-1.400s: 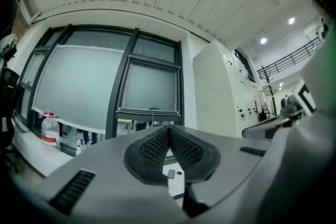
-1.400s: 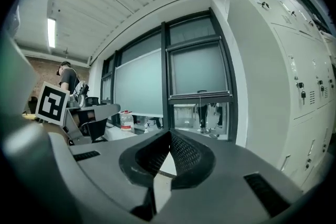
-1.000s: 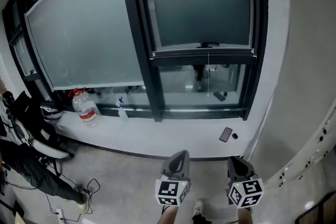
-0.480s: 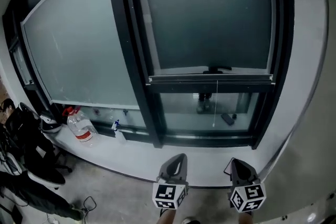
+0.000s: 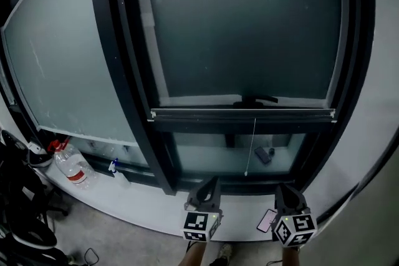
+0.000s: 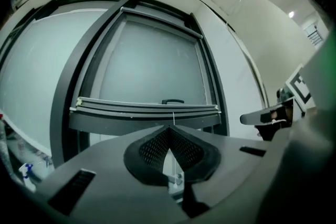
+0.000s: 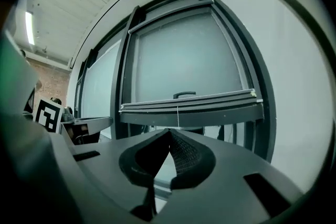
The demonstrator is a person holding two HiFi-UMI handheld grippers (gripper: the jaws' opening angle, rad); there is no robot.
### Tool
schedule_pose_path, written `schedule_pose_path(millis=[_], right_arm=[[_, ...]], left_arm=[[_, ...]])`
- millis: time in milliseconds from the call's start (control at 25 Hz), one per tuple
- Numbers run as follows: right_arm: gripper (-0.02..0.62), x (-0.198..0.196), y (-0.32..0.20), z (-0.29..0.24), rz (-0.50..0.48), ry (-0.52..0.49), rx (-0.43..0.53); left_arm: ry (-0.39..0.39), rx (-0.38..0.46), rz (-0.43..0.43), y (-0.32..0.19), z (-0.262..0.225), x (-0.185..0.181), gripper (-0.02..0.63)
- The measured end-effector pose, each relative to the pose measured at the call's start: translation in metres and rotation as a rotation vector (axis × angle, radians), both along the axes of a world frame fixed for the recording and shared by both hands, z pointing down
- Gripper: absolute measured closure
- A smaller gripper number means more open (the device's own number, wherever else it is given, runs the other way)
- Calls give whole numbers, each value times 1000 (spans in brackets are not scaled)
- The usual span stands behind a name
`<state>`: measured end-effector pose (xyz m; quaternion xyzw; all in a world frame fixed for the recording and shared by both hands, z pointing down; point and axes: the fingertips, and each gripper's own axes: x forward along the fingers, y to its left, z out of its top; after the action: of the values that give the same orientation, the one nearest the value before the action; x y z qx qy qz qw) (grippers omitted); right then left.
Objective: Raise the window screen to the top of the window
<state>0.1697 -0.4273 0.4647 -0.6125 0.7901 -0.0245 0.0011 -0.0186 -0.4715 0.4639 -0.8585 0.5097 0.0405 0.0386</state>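
Observation:
The window screen [image 5: 243, 28] is a dark mesh sheet in the right-hand window frame. Its bottom bar [image 5: 243, 114] runs level about two thirds down the opening, with a black handle [image 5: 255, 98] on it and a thin cord [image 5: 251, 146] hanging below. My left gripper [image 5: 212, 184] and right gripper [image 5: 284, 190] are side by side below the bar, well apart from it, both shut and holding nothing. The left gripper view has the bar [image 6: 147, 108] beyond the closed jaws of the left gripper [image 6: 169, 129]. The right gripper view shows the same bar [image 7: 189, 103] past the right gripper [image 7: 169, 131].
A white windowsill [image 5: 143, 212] runs under the window. On it stand a large water bottle [image 5: 70, 168] and a spray bottle [image 5: 118, 172] at the left, and a phone [image 5: 267, 219] lies near my right gripper. Dark chairs or bags [image 5: 19, 215] crowd the far left.
The head view has come closer to the window and tilted up, so the screen fills more of the frame. Both grippers stay low, shut, side by side.

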Motion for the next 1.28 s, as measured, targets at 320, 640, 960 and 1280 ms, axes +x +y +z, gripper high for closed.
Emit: schedule_pose_path(millis=[320, 640, 960, 1280], right_arm=[[591, 10, -135, -37, 22, 2, 68], [586, 11, -199, -60, -123, 369, 65], [551, 45, -229, -55, -232, 1281, -72], [551, 71, -237, -47, -319, 1475, -177]], left_arm=[[16, 39, 3, -136, -27, 10, 603], [-463, 133, 105, -189, -37, 50, 604], [-1150, 180, 143, -208, -37, 42, 600], [-1278, 79, 131, -217, -28, 15, 548]])
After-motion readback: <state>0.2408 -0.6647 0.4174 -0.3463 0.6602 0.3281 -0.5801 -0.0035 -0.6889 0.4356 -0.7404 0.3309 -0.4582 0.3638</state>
